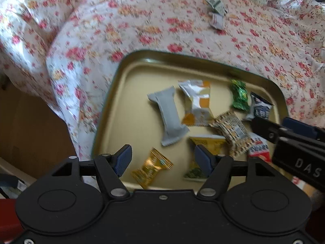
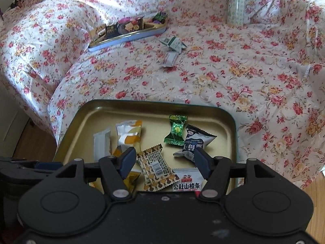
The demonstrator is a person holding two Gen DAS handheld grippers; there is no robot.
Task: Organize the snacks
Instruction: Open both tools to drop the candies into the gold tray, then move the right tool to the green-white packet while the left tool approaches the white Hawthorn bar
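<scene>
A gold tin tray (image 1: 113, 93) (image 2: 85, 113) sits on the flowered cloth and holds several wrapped snacks: a grey bar (image 1: 169, 113), a silver-orange pack (image 1: 198, 101), a green candy (image 1: 239, 95) (image 2: 176, 129), a dark blue-grey pack (image 2: 195, 142), a brown patterned pack (image 2: 156, 167) and a gold candy (image 1: 151, 167). My left gripper (image 1: 162, 160) is open and empty above the gold candy. My right gripper (image 2: 164, 162) is open and empty above the brown patterned pack; it also shows in the left wrist view (image 1: 284, 134).
Two small white-green packets (image 2: 171, 47) (image 1: 216, 10) lie loose on the cloth beyond the tray. A blue-rimmed tin (image 2: 130, 31) with more snacks stands at the back. A pale bottle (image 2: 237, 2) stands at the back right. The bed edge drops to wooden floor at left.
</scene>
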